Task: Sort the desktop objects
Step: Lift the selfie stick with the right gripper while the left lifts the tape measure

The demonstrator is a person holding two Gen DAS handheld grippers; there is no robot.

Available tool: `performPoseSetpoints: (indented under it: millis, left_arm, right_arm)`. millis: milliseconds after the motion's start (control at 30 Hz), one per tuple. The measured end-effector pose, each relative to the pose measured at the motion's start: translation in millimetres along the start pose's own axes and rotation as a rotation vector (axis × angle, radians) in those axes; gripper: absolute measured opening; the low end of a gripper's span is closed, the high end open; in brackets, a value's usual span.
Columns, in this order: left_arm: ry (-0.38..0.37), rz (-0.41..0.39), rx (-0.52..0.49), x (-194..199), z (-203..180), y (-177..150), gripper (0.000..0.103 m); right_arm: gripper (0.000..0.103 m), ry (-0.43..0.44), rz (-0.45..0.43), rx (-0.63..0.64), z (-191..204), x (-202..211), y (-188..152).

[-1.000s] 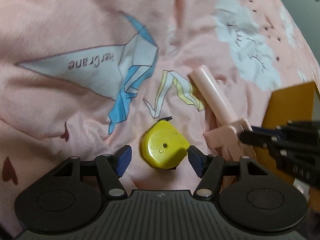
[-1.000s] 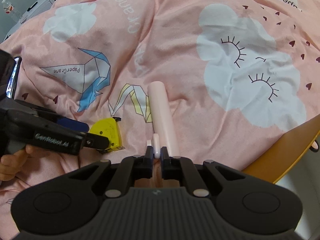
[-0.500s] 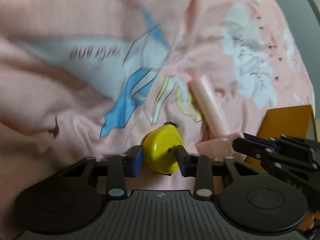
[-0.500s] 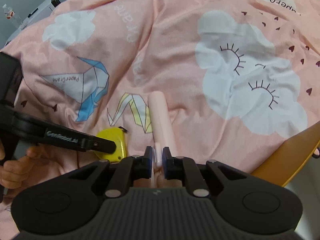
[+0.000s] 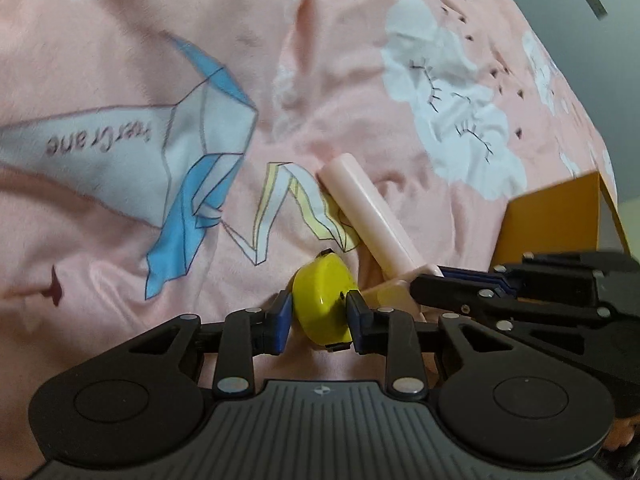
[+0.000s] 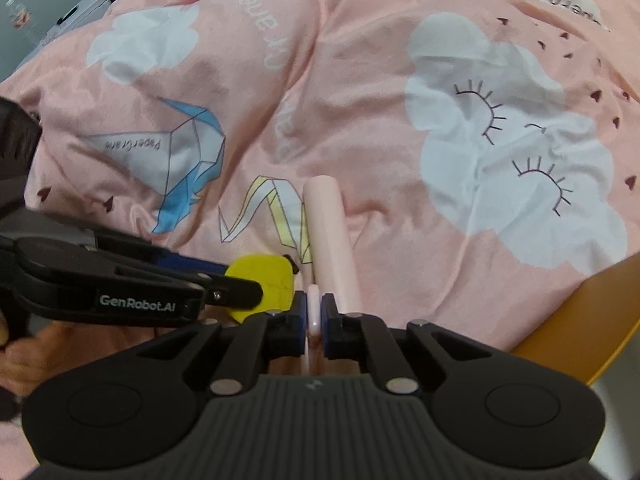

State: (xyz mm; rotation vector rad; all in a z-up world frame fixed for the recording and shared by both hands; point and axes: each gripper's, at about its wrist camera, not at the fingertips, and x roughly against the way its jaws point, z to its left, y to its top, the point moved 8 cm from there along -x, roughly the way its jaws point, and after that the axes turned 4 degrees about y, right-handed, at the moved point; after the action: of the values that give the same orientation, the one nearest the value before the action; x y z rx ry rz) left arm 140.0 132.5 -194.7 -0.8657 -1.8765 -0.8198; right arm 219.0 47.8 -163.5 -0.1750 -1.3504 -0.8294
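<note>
My left gripper (image 5: pixel 320 314) has its blue pads clamped on the yellow tape measure (image 5: pixel 323 304), one pad on each flat face, so I am holding it on edge with the round rim facing me. That is the hold I want: the case looks like hard, smooth plastic, light and stiff, and the flat faces give the pads more to bite than the curved rim would. I judge it could still twist or slide if I swing fast, since glossy plastic offers little friction.

My right gripper (image 6: pixel 314 316) is closed on a thin pale pink tab (image 6: pixel 313 308) at the near end of the pink cylindrical handle (image 6: pixel 330 236). The grip is at the very end, so I expect the long body to lever downward when I lift; it looks rigid and light, but a hold nearer its middle would be steadier.

Taking the tape measure as my landmark: the pink handle lies just beside it on the right, angling away from me across the pink printed bedsheet (image 5: pixel 120 40). The orange box (image 5: pixel 552 220) stands further right, beyond the right gripper, and I take it for a likely drop-off.
</note>
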Motion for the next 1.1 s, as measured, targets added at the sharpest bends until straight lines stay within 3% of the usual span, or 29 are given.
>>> performPoseSetpoints:
  millis: [367,633,967,1100]
  left_arm:
    - [-0.034,-0.122,-0.048,46.6,-12.8,2.6,0.028]
    - [-0.003,-0.196,-0.151,88.4,-47.7,-5.2,0.028]
    - [-0.089,-0.234,-0.255,113.1,-90.9,-16.0,0.022]
    - [-0.129,-0.247,-0.275,121.0,-104.9,-15.0,0.022]
  right_arm:
    - [0.006,-0.019,-0.145,0.04,15.1,47.0,8.0]
    - [0.006,-0.078,-0.261,0.12,27.8,121.9,20.9]
    - [0.006,-0.166,-0.404,-0.068,-0.1,227.1,-10.7]
    - [0.006,-0.262,-0.421,-0.186,-29.5,254.8,-36.8]
